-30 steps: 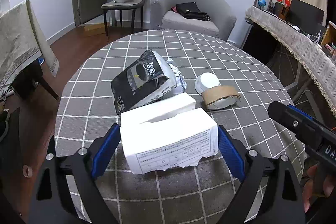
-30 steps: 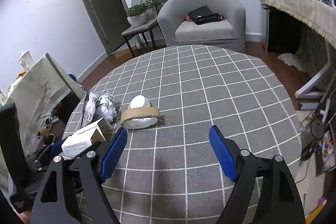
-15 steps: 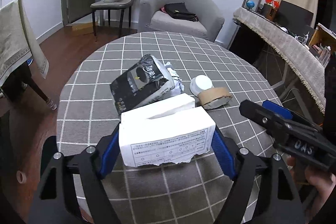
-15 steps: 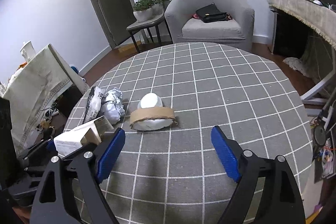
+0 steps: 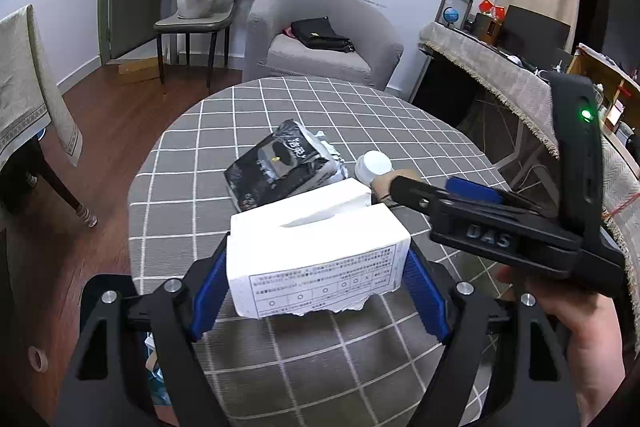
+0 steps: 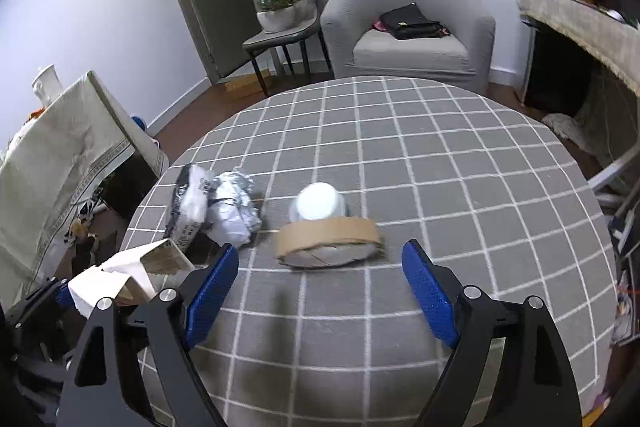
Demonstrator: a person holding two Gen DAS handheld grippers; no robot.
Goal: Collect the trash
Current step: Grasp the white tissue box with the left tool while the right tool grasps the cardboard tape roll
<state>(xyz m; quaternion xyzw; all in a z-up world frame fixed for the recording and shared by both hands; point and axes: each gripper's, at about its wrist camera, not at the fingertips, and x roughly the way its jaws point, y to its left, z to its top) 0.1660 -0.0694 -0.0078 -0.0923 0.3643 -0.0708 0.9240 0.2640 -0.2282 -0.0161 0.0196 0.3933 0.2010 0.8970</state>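
Observation:
A white cardboard box (image 5: 304, 231) with a printed label sits between the blue pads of my left gripper (image 5: 316, 267), which is shut on it and holds it just above the table's near edge. Beyond it lie a black-and-white bag (image 5: 280, 163) and crumpled white paper (image 6: 234, 211). A brown cardboard tape ring (image 6: 328, 233) lies flat, touching an upturned white cup (image 6: 318, 201). My right gripper (image 6: 320, 267) is open, just short of the ring, with nothing between its fingers. From the left wrist view it crosses in from the right (image 5: 424, 187), held by a hand (image 5: 580, 327).
The round table (image 6: 440, 167) has a grey checked cloth. Behind it stand a grey armchair (image 6: 412, 39) with a black bag and a chair with potted plants (image 6: 288, 11). A cloth-draped table (image 6: 60, 147) is on the left, a sideboard (image 5: 500, 75) on the right.
My left gripper's pads have closed onto the white box and drawn it back from the bag. The right gripper has moved forward, closer to the tape ring, and now fills the right of the left wrist view.

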